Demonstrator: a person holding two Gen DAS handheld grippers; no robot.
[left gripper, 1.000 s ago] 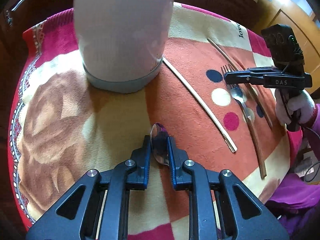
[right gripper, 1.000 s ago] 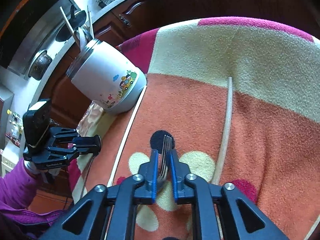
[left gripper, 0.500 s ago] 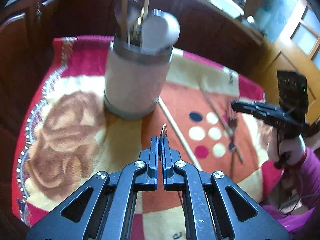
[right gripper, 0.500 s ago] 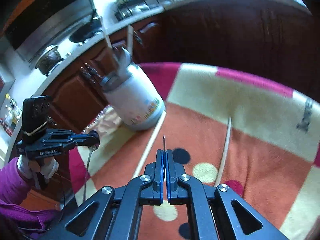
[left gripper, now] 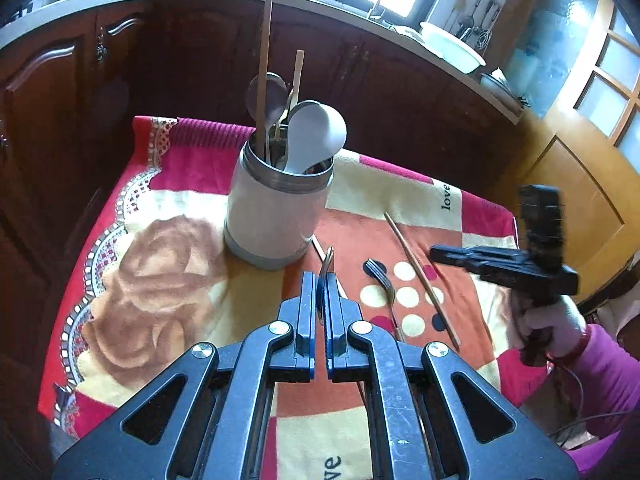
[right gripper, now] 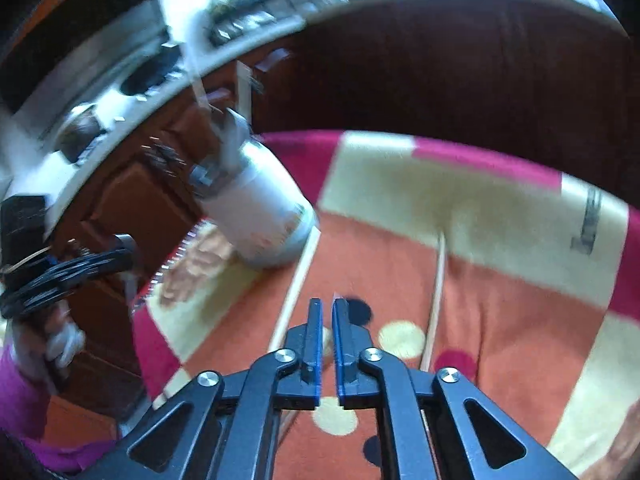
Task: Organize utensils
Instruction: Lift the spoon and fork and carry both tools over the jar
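Note:
A grey utensil holder point(left gripper: 272, 216) stands on the patterned cloth point(left gripper: 160, 264), with a pale ladle, spoons and chopsticks sticking out of it. My left gripper point(left gripper: 318, 276) is shut on a metal spoon point(left gripper: 329, 259), seen edge-on and raised above the cloth just in front of the holder. A fork point(left gripper: 386, 290) lies on the spotted patch to its right. My right gripper point(left gripper: 436, 252) hovers beyond the fork. In the right wrist view its jaws point(right gripper: 327, 302) are opening with a narrow gap, and I see nothing gripped between them.
Two pale chopsticks point(right gripper: 298, 280) point(right gripper: 438, 280) lie on the orange patch, one running up to the holder point(right gripper: 260, 208). Dark wooden cabinets point(left gripper: 160, 60) curve round behind the table. A gloved hand with a purple sleeve point(left gripper: 548, 328) holds the right gripper at the cloth's right edge.
Both grippers have risen from the cloth. The left one shut on the spoon and lifted it. The right one lifted the fork, which now lies on the cloth, and its jaws show a gap.

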